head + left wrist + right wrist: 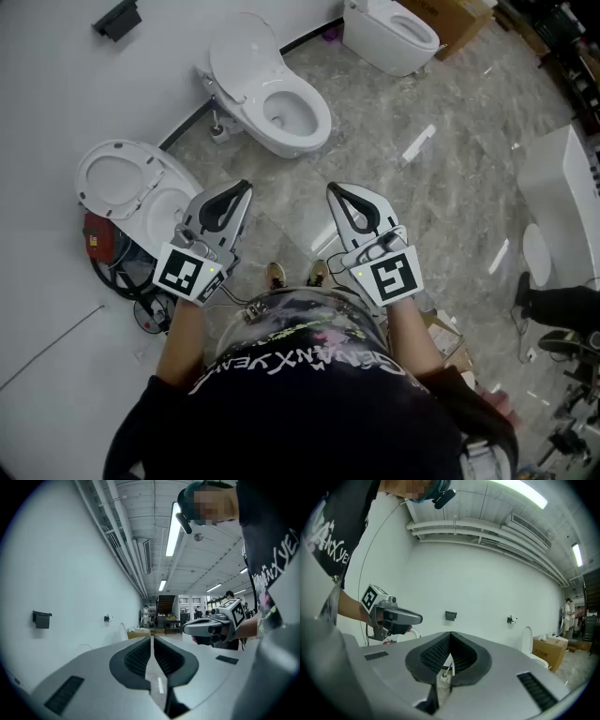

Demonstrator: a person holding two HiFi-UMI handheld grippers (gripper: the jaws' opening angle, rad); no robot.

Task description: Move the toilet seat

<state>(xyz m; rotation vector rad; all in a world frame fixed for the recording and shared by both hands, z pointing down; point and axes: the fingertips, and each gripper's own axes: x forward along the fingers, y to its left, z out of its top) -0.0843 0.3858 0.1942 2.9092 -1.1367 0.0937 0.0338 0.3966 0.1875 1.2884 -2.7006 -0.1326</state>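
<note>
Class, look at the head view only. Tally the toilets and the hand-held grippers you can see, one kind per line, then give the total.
Toilets: 3 (left one with its lid up, middle one, far one)
Grippers: 2 (left gripper, right gripper)
Total: 5

Bright, even indoor light; sharp pictures.
Glare from ceiling strip lights (173, 529) sits at twelve to one o'clock in both gripper views; the floor (450, 187) shows pale reflections; fisheye bending and dark corners ring those views.
</note>
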